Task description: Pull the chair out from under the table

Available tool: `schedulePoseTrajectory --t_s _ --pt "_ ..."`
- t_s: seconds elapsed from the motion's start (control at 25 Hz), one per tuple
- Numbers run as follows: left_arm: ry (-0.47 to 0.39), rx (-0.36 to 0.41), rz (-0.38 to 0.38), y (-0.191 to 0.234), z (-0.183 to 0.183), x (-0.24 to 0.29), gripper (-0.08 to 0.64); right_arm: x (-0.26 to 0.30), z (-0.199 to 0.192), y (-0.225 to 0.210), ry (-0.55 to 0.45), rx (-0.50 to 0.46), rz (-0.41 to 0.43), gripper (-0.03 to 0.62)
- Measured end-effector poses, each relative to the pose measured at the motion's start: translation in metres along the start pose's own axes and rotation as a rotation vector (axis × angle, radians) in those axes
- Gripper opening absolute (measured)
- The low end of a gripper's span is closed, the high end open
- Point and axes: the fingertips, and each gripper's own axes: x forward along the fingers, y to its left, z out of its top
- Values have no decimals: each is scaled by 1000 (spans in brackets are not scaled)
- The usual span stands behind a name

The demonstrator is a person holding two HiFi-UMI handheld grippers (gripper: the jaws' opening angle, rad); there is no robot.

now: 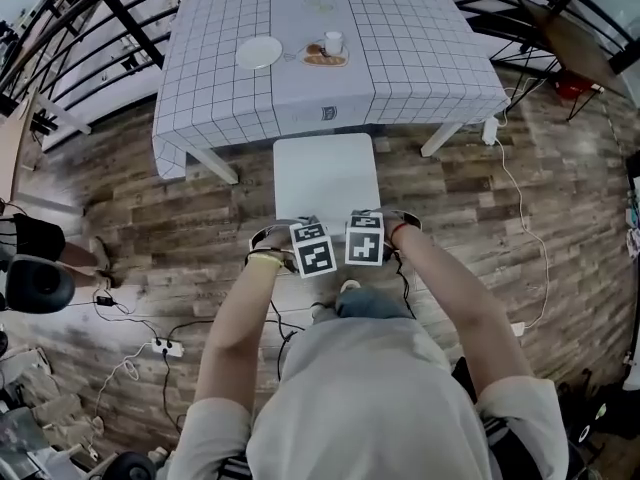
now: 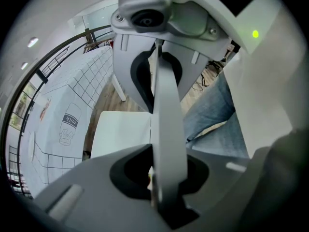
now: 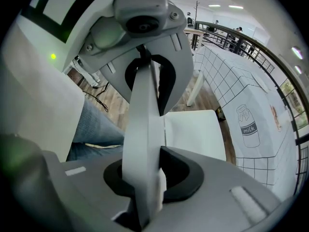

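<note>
Pinching the white backrest (image 2: 169,124) between their jaws, our left gripper (image 1: 312,248) and right gripper (image 1: 364,236) sit side by side on its top edge. We see the chair (image 1: 326,173) on the wooden floor (image 1: 130,198), its seat meeting the table (image 1: 420,28) at the near edge. The checked tablecloth (image 1: 220,98) carries a bottle drawing (image 3: 248,127) lettered "milk".
</note>
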Motion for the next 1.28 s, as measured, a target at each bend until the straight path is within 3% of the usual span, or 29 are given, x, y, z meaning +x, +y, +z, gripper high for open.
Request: schedulePoseTrajectory --t_s 1.28 --pt "7 26 -23 -99 3 -7 80 -2 0 100 -2 36 0 78"
